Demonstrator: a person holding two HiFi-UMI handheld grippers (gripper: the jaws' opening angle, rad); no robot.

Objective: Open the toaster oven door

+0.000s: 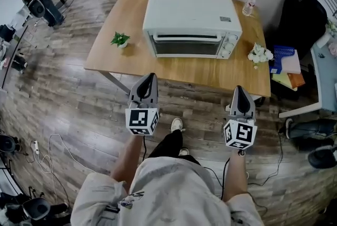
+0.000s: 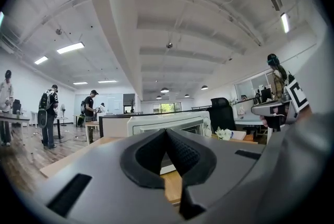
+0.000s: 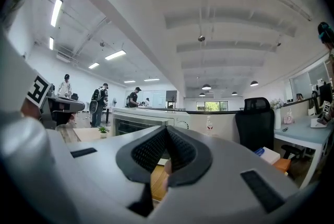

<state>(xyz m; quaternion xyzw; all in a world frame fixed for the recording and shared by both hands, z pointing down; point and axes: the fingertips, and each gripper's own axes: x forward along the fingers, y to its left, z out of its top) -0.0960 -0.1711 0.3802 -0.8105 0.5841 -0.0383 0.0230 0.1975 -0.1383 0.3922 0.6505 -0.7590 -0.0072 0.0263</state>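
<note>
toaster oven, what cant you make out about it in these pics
- Inside the toaster oven: head view, its dark door hides it.
- Markings on the knobs: head view, too small.
- Door's lower part: left gripper view, behind the left tongs; right gripper view, behind the right tongs.

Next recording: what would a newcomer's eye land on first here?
The white toaster oven, door shut, sits in the middle of the wooden table. Near the table's front edge, the left gripper and right gripper point toward it, both shut and empty. A small potted plant stands left of the oven, white flowers right.
</note>
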